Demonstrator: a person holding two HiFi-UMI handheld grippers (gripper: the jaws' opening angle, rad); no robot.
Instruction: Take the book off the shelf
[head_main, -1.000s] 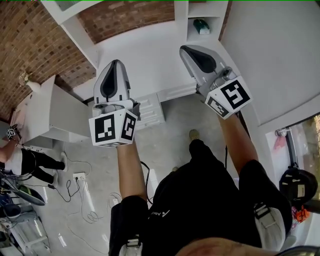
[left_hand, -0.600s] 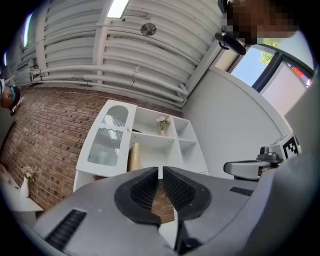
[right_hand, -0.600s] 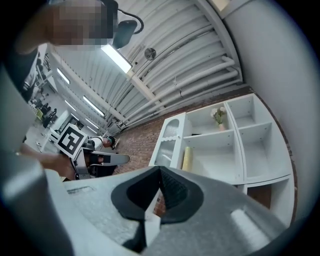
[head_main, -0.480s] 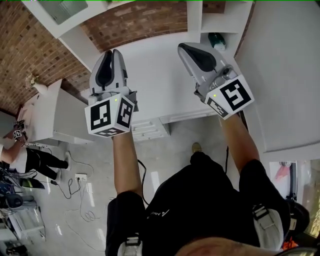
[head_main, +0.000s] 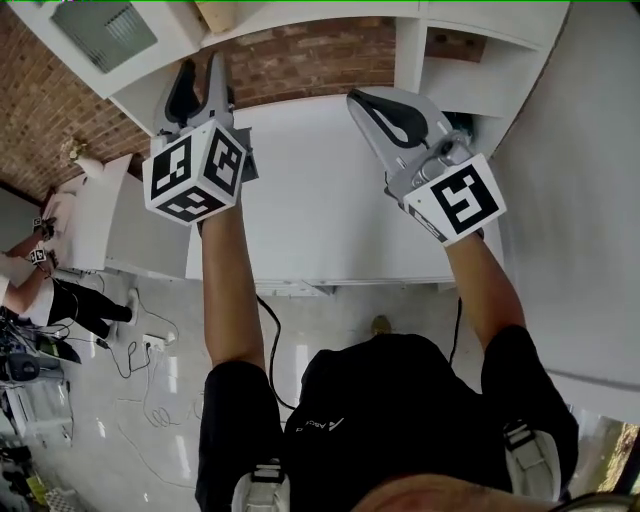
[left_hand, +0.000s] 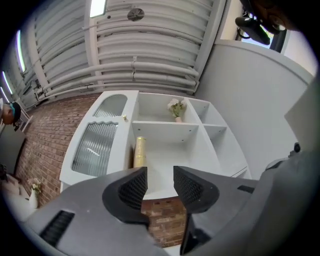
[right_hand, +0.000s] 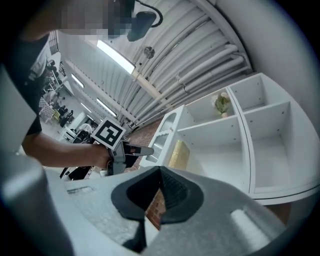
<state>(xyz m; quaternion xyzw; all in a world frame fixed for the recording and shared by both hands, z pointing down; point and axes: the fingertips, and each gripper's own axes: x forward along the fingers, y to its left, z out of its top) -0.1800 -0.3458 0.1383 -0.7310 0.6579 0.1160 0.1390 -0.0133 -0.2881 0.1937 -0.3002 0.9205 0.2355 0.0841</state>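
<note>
One gold book (left_hand: 140, 152) stood upright on white shelf (left_hand: 165, 123), against compartment's left wall, untouched. Left gripper (left_hand: 160, 182) aimed at it, well apart, jaws opening, nothing clasped between. Right gripper (right_hand: 160, 189) clenched, empty. Flowers (left_hand: 176, 107) placed one compartment higher.

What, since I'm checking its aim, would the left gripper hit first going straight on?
Probably the white shelf board just right of the book; depth unclear. The left gripper has its fingers opening, empty.
</note>
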